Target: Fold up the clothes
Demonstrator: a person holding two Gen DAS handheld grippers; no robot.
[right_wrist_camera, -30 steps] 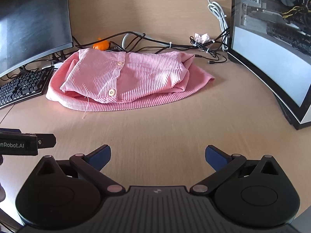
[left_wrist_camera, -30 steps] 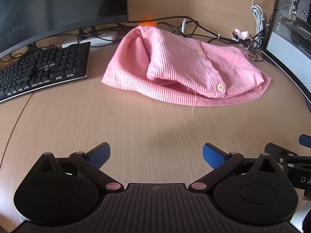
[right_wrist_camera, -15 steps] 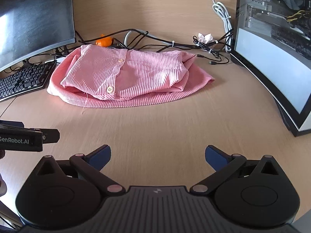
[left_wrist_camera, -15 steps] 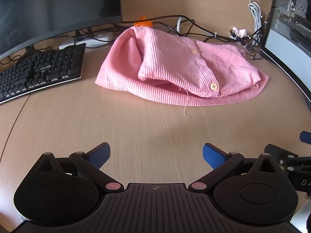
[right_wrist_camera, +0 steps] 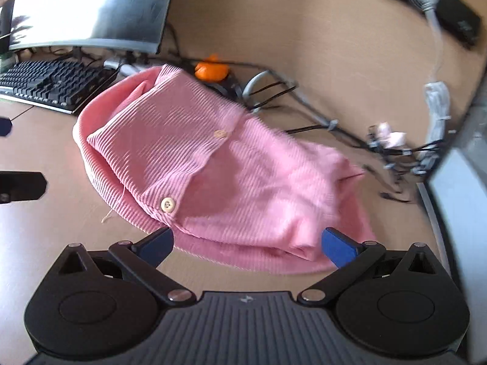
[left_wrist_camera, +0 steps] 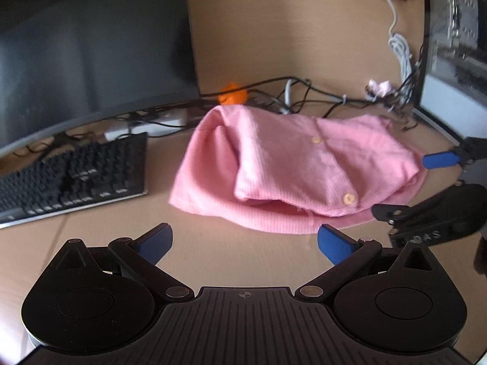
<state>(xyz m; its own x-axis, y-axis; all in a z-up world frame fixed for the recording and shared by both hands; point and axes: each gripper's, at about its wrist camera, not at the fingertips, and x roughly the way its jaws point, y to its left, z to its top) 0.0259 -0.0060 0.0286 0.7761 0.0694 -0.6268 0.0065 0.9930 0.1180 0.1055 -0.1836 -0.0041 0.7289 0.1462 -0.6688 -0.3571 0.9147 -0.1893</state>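
A pink ribbed garment with cream buttons lies in a loose heap on the wooden desk. My left gripper is open, just short of the garment's near hem, with nothing between its blue fingers. My right gripper is open too, and its fingers straddle the near edge of the pink garment without closing on it. In the left wrist view the right gripper's body shows at the garment's right end.
A black keyboard lies left of the garment under a dark curved monitor. Tangled cables, an orange object and a white cable sit behind it. A computer case stands at the right.
Both grippers have moved forward towards the garment. The right one has come much closer and tilted, so its fingers now flank the cloth's near edge. Both stay open.
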